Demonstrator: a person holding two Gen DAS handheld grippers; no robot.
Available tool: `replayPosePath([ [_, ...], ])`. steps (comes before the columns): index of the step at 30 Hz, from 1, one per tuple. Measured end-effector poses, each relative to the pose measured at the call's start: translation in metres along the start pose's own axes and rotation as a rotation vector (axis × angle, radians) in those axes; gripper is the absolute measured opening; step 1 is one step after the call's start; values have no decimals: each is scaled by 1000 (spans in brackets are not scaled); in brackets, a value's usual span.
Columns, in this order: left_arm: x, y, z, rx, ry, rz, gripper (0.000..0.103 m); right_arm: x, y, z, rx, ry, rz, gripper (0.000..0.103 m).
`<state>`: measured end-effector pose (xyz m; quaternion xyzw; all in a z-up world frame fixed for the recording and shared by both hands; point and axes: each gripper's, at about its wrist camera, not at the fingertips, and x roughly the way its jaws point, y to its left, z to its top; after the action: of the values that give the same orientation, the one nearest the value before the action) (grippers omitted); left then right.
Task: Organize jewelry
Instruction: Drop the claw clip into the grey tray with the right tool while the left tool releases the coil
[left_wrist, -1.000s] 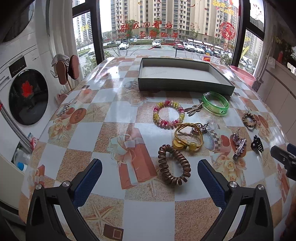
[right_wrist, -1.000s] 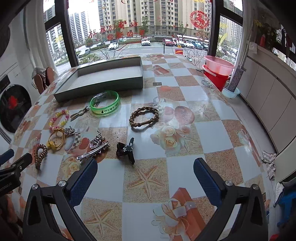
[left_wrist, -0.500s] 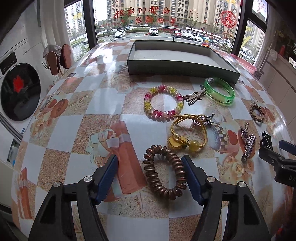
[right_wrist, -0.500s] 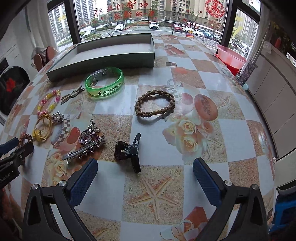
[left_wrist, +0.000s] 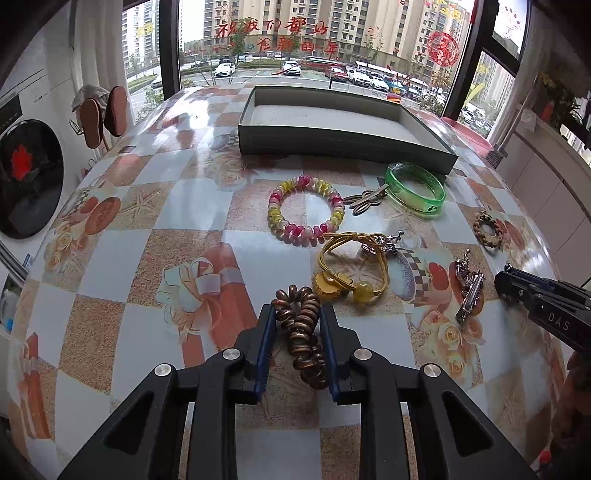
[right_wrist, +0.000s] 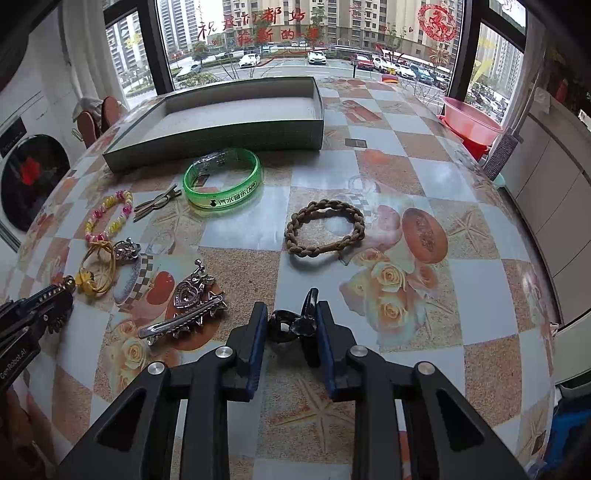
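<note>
My left gripper (left_wrist: 297, 314) is shut on a brown spiral hair tie (left_wrist: 301, 332), squeezed flat on the table. My right gripper (right_wrist: 291, 314) is shut on a black claw clip (right_wrist: 291, 325) on the table. An empty grey-green box (left_wrist: 343, 122) stands at the far side; it also shows in the right wrist view (right_wrist: 229, 114). Loose on the table lie a pink-yellow bead bracelet (left_wrist: 306, 210), a yellow hair tie (left_wrist: 351, 266), a green bangle (right_wrist: 223, 182), a braided brown bracelet (right_wrist: 325, 232) and a silver heart clip (right_wrist: 188, 310).
A small bronze clip (left_wrist: 365, 199) lies beside the green bangle (left_wrist: 415, 188). A washing machine (left_wrist: 26, 173) stands left of the table. A pink basin (right_wrist: 469, 122) sits beyond the right edge. The patterned tablecloth (left_wrist: 184, 221) curves off at both sides.
Both grippers have moved forward and down and closed. The left one has squeezed the brown spiral hair tie; the right one has closed on the black claw clip.
</note>
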<state>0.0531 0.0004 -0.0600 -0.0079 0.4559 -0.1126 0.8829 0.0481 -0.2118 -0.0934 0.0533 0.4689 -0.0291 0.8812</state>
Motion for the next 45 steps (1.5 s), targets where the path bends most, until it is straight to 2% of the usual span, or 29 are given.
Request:
replayPosePath([
  [7, -25, -6, 6, 19, -42, -57, 38, -21, -13, 3, 57, -14, 95, 26],
  [15, -63, -22, 38, 53, -113, -133, 38, -55, -23, 23, 117, -40, 217, 26],
  [19, -77, -28, 66, 42, -118, -206, 38, -71, -26, 45, 124, -57, 267, 26],
  [24, -87, -36, 110, 57, -141, -238, 38, -82, -34, 83, 154, -55, 339, 26],
  [29, -89, -41, 158, 68, -193, -212, 38, -95, -34, 135, 130, -86, 346, 26],
  [33, -76, -41, 199, 76, -223, -179, 38, -97, -31, 186, 104, -97, 350, 26],
  [36, -53, -37, 229, 62, -219, -162, 38, -88, -25, 220, 86, -105, 344, 26],
  [39, -19, -32, 256, 31, -204, -141, 38, -64, -16, 252, 80, -96, 346, 26],
  [42, 21, -28, 273, 30, -201, -88, 38, -29, -8, 272, 83, -76, 345, 26],
  [45, 65, -23, 283, -2, -147, -78, 38, 13, 0, 285, 96, -40, 351, 26],
])
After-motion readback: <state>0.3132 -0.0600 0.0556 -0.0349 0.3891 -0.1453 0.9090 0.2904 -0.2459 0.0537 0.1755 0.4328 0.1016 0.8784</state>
